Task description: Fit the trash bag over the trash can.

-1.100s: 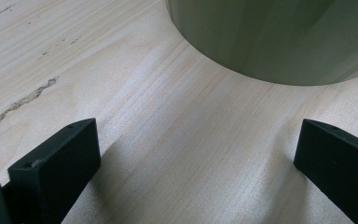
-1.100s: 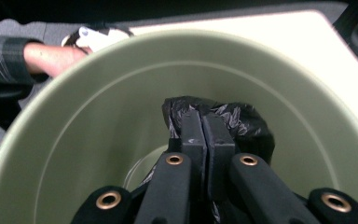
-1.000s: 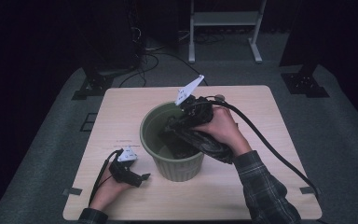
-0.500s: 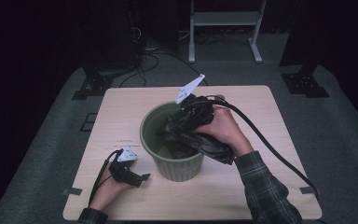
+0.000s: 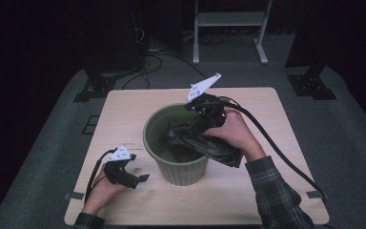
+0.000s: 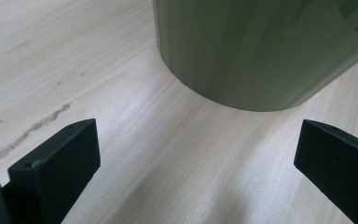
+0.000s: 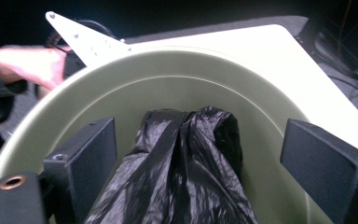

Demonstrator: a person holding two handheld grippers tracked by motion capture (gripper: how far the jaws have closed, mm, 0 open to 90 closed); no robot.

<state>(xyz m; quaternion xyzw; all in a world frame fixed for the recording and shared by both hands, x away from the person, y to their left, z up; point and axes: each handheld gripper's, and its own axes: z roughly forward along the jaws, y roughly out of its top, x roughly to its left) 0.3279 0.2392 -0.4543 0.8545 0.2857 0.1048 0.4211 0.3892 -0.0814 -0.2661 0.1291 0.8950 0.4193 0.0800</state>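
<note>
Item one: a crumpled black plastic bin bag (image 7: 182,172), thin and glossy, with creased folds that catch the light. In the right gripper view we see it gathered into a bunched, rounded top with a seam-like fold running down its middle. It hangs inside the bin, between the two jaws of the right gripper (image 7: 198,163), and part of it drapes over the near rim under the person's right hand (image 5: 233,136) in the high view.

Item two: a round olive-green plastic waste bin (image 5: 178,169), tapered, with smooth walls and a rolled rim. We find it standing upright at the middle of the table, its inside pale and bare above the bag.

Item three: the right gripper, held over the bin's far right rim and pointing down into it. Its jaws have just been opening and now stand wide; the bag lies between them, and the pads do not press it.

Item four: the left gripper (image 5: 133,177), resting low on the table just left of the bin, in the person's left hand (image 5: 100,191). In its own view the jaws stand wide apart with nothing between them, facing the bin's outer wall.

Item five: a light wooden rectangular table (image 5: 124,109), grain visible, bearing a faint dark streak in the left gripper view.
</note>
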